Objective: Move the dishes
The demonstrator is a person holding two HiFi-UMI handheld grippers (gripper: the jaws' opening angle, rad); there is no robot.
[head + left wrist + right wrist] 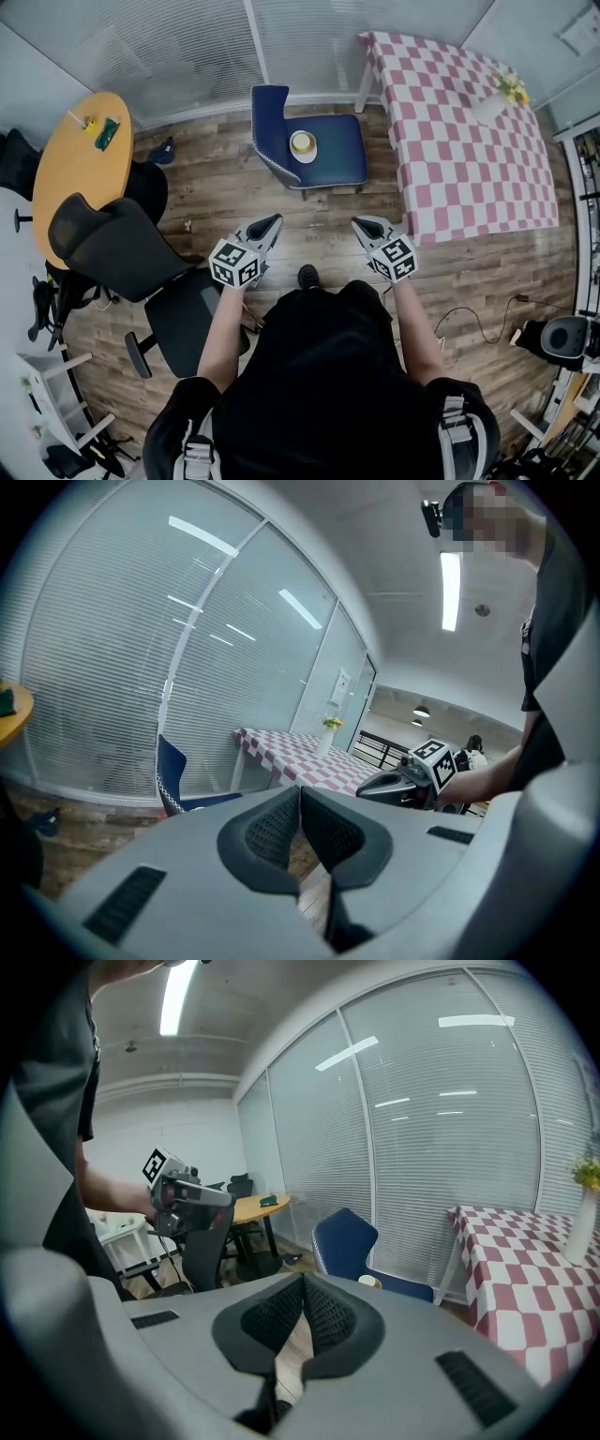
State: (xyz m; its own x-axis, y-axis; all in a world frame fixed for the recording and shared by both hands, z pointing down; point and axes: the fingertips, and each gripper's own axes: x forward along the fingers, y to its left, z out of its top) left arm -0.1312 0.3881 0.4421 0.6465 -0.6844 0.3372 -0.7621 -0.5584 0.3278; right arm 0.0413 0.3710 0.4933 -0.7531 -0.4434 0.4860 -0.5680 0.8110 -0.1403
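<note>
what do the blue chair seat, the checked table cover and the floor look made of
Blue chair seat: matte padded upholstery, probably fabric.
Checked table cover: cloth, it drapes over the edge.
Floor: wood-grain planks, possibly laminate.

Cup (369,1282): base hidden behind right gripper (302,1281). Bench (511,1251): cut by frame edge. Cup contents: too small to tell.

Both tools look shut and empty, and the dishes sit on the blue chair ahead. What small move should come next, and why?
Probably bring both tools forward toward the blue chair. The dishes rest on its seat, well beyond the left tool and the right tool. Both tools' jaws are closed on nothing, so no grasp looks possible from where they are.
</note>
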